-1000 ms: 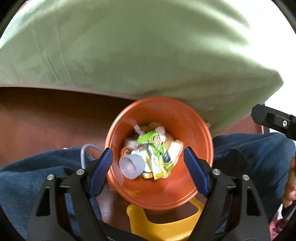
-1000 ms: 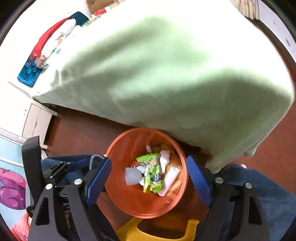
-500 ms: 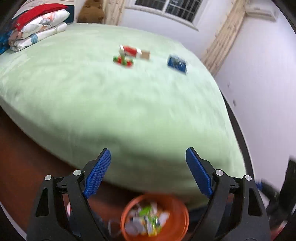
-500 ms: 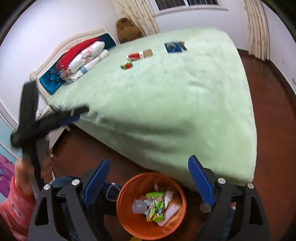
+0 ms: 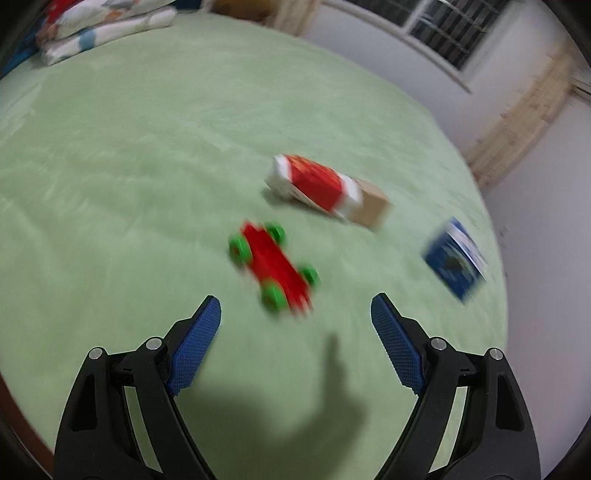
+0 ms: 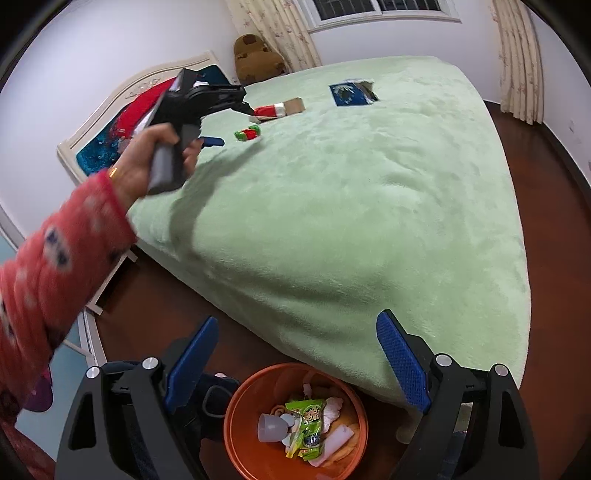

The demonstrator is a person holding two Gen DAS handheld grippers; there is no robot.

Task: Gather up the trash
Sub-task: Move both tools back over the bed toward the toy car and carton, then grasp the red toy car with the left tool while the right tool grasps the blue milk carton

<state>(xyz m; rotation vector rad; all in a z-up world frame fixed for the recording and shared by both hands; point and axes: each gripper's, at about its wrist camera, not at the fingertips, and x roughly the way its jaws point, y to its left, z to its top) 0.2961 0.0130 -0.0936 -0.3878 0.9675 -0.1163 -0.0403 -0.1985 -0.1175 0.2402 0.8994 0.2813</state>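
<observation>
On the green bed (image 5: 147, 166) lie a red toy car with green wheels (image 5: 275, 267), a red-and-white wrapped pack with a brown end (image 5: 327, 188) and a blue packet (image 5: 454, 260). My left gripper (image 5: 295, 314) hovers open just short of the car, nothing between its blue pads. In the right wrist view the same car (image 6: 248, 133), pack (image 6: 277, 109) and blue packet (image 6: 349, 94) lie far up the bed. My right gripper (image 6: 295, 334) stands open above the orange bin (image 6: 240, 424), which holds a green wrapper (image 6: 308, 424), a clear cup and other trash.
A hand in a red patterned sleeve (image 6: 55, 258) holds the left gripper out over the bed. Folded bedding (image 5: 103, 26) lies by the headboard. A brown plush toy (image 6: 255, 53) sits at the bed's head. Dark wood floor (image 6: 554, 177) surrounds the bed.
The left gripper has swung up from the orange bin and out over the bed to the toy car. The right gripper has risen a little, its view tilting up from the bin to the bed.
</observation>
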